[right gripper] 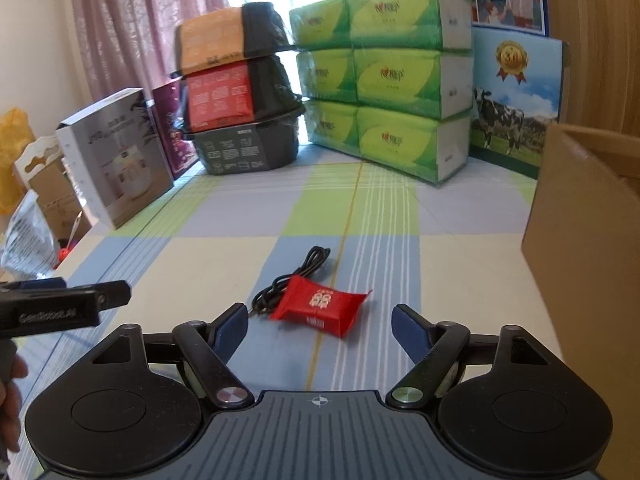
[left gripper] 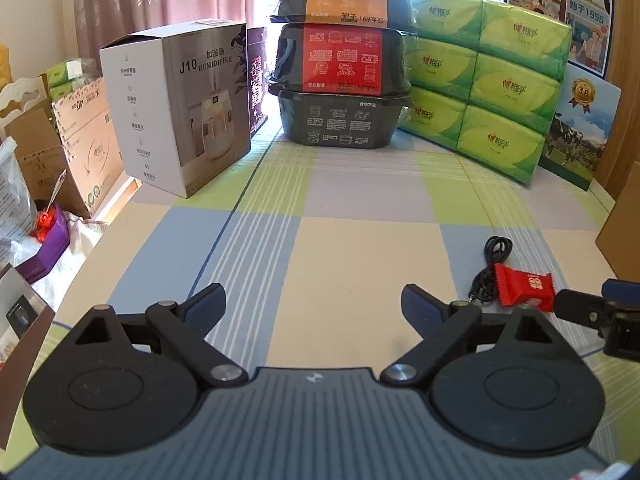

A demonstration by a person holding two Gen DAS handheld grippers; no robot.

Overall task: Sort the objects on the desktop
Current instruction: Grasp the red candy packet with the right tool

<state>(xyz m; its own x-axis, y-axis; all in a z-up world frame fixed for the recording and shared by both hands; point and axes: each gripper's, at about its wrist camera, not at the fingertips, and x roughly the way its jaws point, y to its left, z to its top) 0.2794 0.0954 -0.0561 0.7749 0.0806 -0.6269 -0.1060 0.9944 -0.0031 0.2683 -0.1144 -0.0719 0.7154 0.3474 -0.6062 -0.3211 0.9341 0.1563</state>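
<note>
A red candy packet point(right gripper: 320, 309) lies on the checked tablecloth, just ahead of my right gripper point(right gripper: 320, 322), which stands open with nothing between its fingers. A coiled black cable point(right gripper: 294, 278) lies partly under the packet's far left side. In the left wrist view the red packet point(left gripper: 524, 287) and the cable point(left gripper: 494, 264) sit to the right, beside the right gripper's finger point(left gripper: 580, 306). My left gripper point(left gripper: 312, 304) is open over bare cloth. The left gripper point(right gripper: 72, 304) also shows at the left edge of the right wrist view.
At the back stand a humidifier box point(left gripper: 180, 112), three stacked black food bowls point(left gripper: 340, 68), green tissue packs point(left gripper: 488, 80) and a cow-printed carton point(right gripper: 516, 100). An open cardboard box point(right gripper: 584, 216) rises at the right. Boxes and bags crowd beyond the table's left edge point(left gripper: 80, 256).
</note>
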